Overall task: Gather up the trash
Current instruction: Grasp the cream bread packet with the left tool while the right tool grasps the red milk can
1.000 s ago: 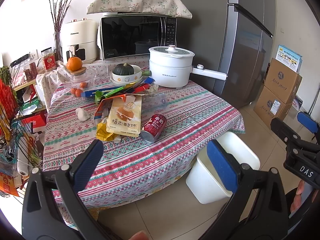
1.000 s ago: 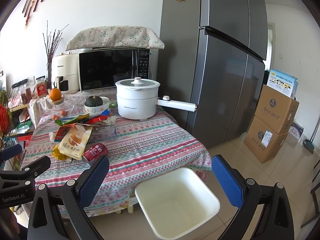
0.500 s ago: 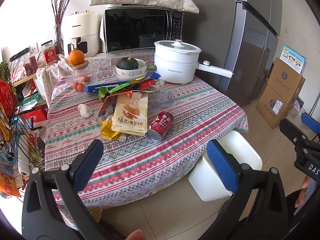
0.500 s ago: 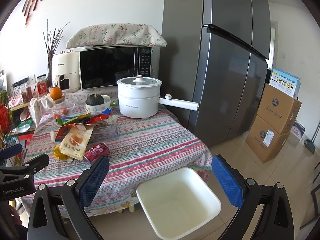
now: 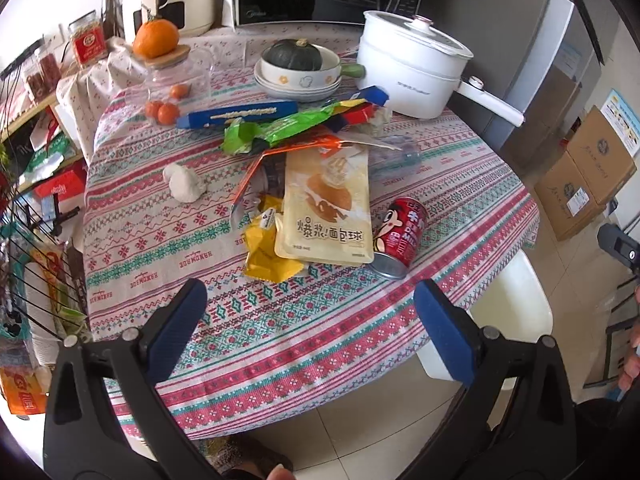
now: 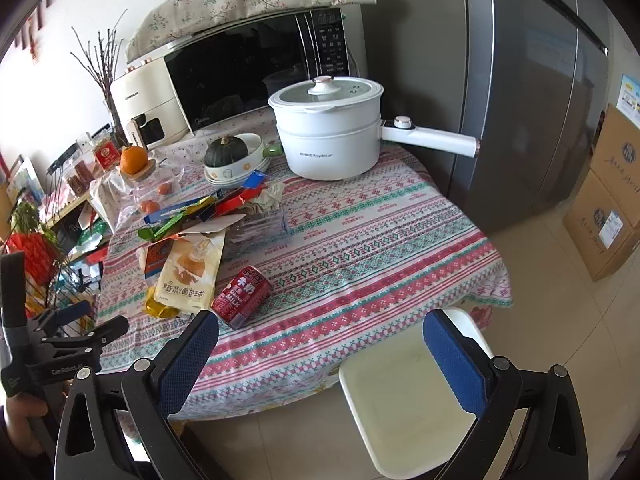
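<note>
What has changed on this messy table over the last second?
Both pairs of tongs, the left tongs and the right tongs, have moved in closer to the table and still stand open and empty. The red can, the snack packets and the white bin have not been touched or shifted.

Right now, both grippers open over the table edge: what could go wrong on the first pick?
1. The can lies on its side near the edge; a nudge may roll it off, missing the bin.
2. The pouch overlaps the yellow wrapper; the left gripper may drag both.
</note>
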